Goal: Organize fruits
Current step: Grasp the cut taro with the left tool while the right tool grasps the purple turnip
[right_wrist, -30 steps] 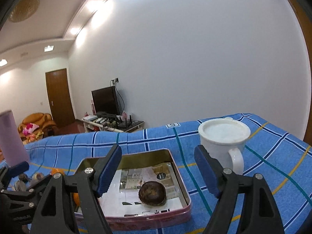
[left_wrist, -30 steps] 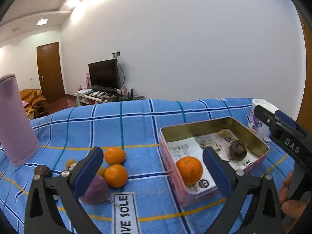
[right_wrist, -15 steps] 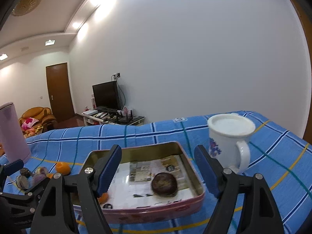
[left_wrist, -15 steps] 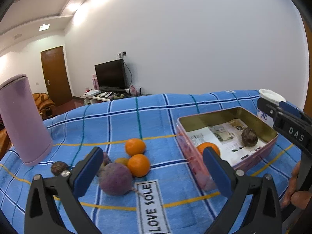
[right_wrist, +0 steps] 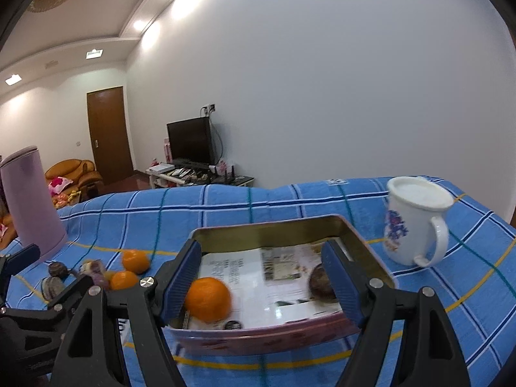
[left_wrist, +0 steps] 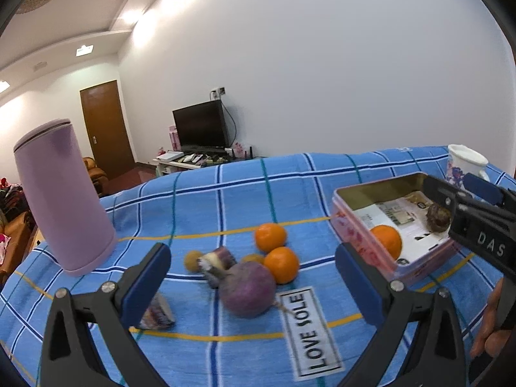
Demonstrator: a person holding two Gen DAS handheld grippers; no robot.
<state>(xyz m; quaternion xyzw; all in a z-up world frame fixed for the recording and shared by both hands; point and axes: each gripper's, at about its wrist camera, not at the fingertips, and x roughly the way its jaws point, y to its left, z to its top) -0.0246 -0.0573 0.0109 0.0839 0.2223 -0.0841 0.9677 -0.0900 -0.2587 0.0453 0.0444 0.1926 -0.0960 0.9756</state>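
Two oranges [left_wrist: 271, 237] loose at frame centre on the blue cloth, one orange [right_wrist: 208, 299] in the tin [right_wrist: 267, 225] | both grippers' fingers spread, holding nothing: left gripper [left_wrist: 251, 282], right gripper [right_wrist: 261, 285] | advice: centre left fingers round one orange, clear of the purple root [left_wrist: 248, 290] | also one mug [right_wrist: 416, 222], one flask [left_wrist: 63, 193]

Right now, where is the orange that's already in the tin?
The orange lies in the tin's near left corner in the right wrist view, on the printed paper, apart from the dark fruit.

"LOVE SOLE" on the cloth label [left_wrist: 311, 330] ("DAS" on the right gripper [left_wrist: 464, 208]).
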